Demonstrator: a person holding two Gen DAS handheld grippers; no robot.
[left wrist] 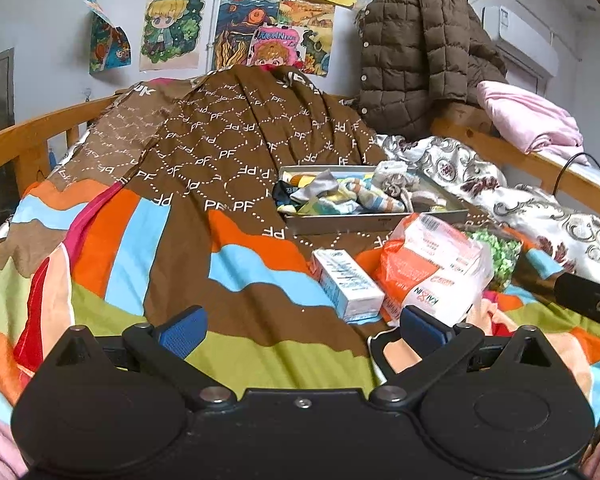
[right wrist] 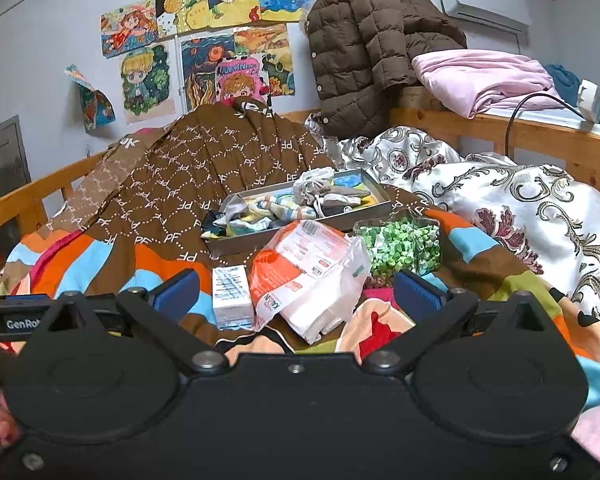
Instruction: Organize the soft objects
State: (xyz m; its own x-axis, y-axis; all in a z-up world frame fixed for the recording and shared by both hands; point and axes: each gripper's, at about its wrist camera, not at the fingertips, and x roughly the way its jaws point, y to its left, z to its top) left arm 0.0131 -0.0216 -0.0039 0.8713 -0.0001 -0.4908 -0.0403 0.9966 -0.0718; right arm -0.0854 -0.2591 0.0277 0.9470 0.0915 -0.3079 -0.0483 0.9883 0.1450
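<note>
A grey shallow box (left wrist: 374,222) (right wrist: 236,242) holds a jumble of socks (left wrist: 348,194) (right wrist: 284,206) on the bed's colourful quilt. In front of it lie an orange-and-white plastic pack (left wrist: 432,268) (right wrist: 312,276), a small white carton (left wrist: 346,284) (right wrist: 231,294) and a container of green bits (left wrist: 496,250) (right wrist: 400,246). My left gripper (left wrist: 300,330) is open and empty, low over the quilt, left of the carton. My right gripper (right wrist: 296,292) is open and empty, just short of the pack and carton.
A brown patterned cover (left wrist: 236,136) is heaped behind the box. A white floral quilt (right wrist: 500,200) lies at the right. A brown puffer jacket (right wrist: 364,48) and pink cloth (right wrist: 484,76) hang on the wooden bed rail (right wrist: 540,140). Drawings cover the wall.
</note>
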